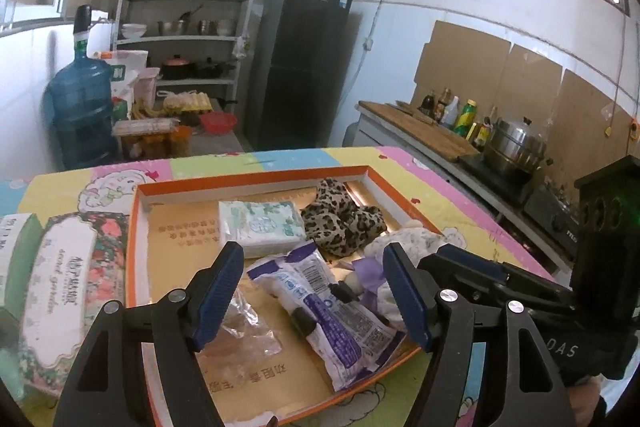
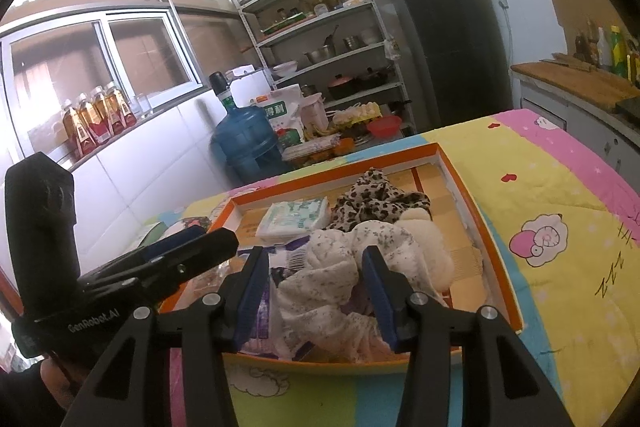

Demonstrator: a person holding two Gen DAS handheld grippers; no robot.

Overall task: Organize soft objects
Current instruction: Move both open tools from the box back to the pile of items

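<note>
A small kitchen is showing behind a table that is wearing a bright cartoon cloth, with a blue water jug on the floor at the left, a metal shelf rack of pots next to it, a dark fridge in the middle and a counter with a steel pot at the right. On the cloth an orange-edged box lid is lying flat as a tray. Just left of it, outside its rim, a floral tissue pack is lying. Inside the tray, going from left to right, a clear crumpled plastic bag is sitting near the front, a white and green tissue packet is lying behind it, a purple and white wipes pack is lying diagonally in the middle, a leopard-print cloth is sitting toward the back, and a white speckled cloth is bunching at the right. The left gripper is hanging over the wipes pack with its jaws standing wide, touching nothing. The right gripper is pointing at the speckled cloth; its jaws are standing about half apart on both sides of the bunch, and its blue pads are not pressing on it.
</note>
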